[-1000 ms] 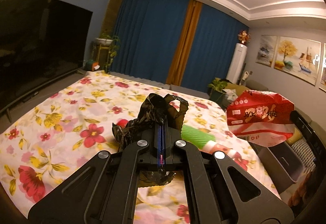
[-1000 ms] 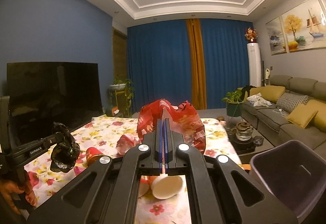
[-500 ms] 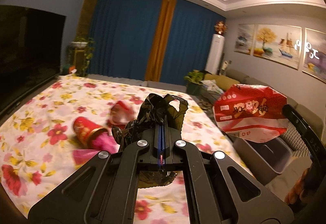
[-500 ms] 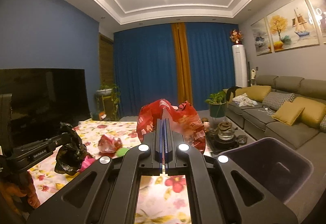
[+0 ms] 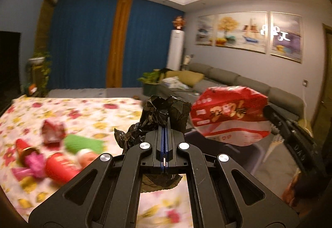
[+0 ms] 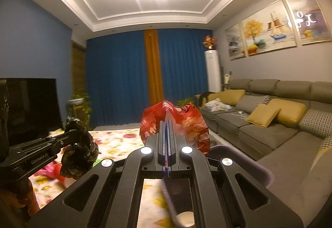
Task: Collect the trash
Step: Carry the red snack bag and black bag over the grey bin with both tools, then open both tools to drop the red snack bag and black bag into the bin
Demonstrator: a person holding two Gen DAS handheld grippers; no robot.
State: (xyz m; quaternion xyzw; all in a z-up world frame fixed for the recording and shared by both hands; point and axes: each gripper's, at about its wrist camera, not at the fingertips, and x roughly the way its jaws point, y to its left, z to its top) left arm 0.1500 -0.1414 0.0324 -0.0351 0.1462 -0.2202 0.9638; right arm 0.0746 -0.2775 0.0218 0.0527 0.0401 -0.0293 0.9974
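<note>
My left gripper (image 5: 165, 124) is shut on a crumpled black plastic bag (image 5: 164, 111) and holds it in the air past the table's right edge. It also shows in the right wrist view (image 6: 79, 153). My right gripper (image 6: 167, 124) is shut on a red snack bag (image 6: 176, 124), held above the grey trash bin (image 6: 257, 170). The red snack bag also shows in the left wrist view (image 5: 228, 114), over the bin (image 5: 255, 155).
A table with a floral cloth (image 5: 93, 116) carries red cups (image 5: 58, 165), a green item (image 5: 83, 143), a red wrapper (image 5: 51, 130) and pink trash (image 5: 35, 163). A grey sofa (image 6: 269, 120) runs along the right wall. A TV (image 6: 29, 103) stands left.
Both grippers have swung to the right, away from the table and toward the bin. The red snack bag now hangs over the bin. Both keep their hold.
</note>
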